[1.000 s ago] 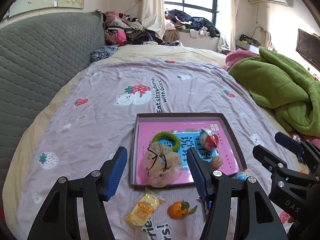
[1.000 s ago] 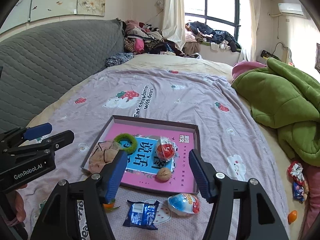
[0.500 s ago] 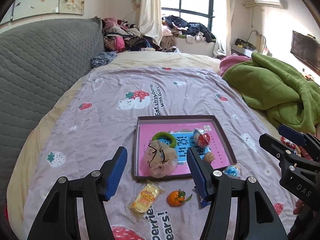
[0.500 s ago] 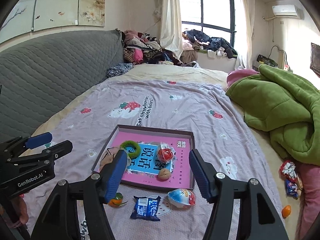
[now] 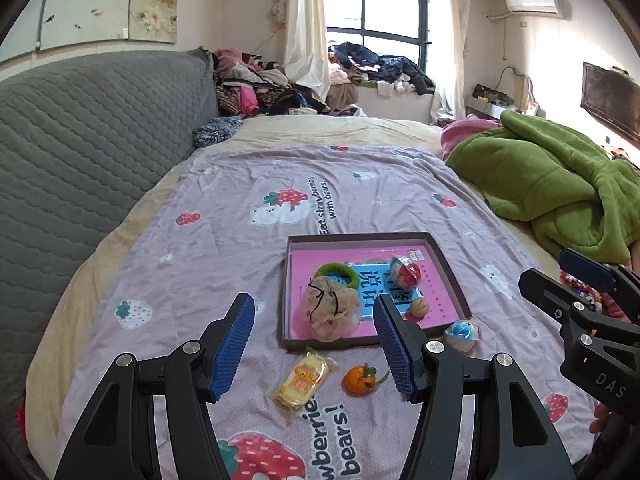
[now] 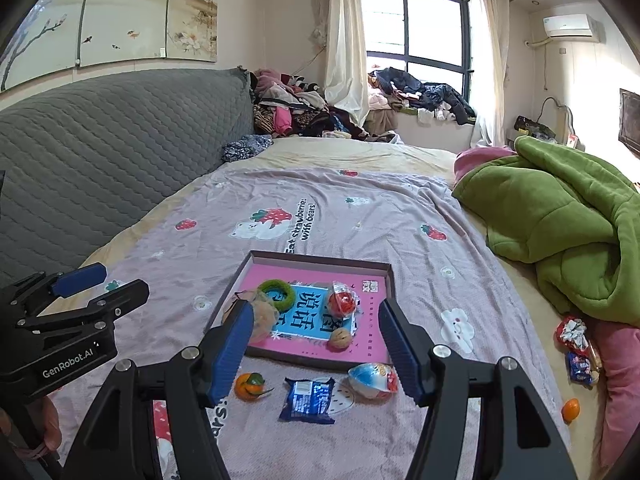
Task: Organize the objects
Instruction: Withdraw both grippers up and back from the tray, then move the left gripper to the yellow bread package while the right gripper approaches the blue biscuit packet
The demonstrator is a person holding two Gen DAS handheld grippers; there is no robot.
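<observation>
Pulled back and upward from tray [image 5: 448, 276] on bed; both tools, left tool [image 5: 314, 346] and right tool [image 6: 314, 350], spread, empty. Risked nudging mandarin [image 5: 359, 379] off bed's near edge on a careless return.

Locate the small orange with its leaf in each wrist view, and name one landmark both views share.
Left wrist: the orange lies on the bedsheet below the tray, right of the yellow snack packet.
Right wrist: the orange lies lower left of centre, left of the blue packet.
Shared landmark: the dark-rimmed tray just behind it.
</observation>
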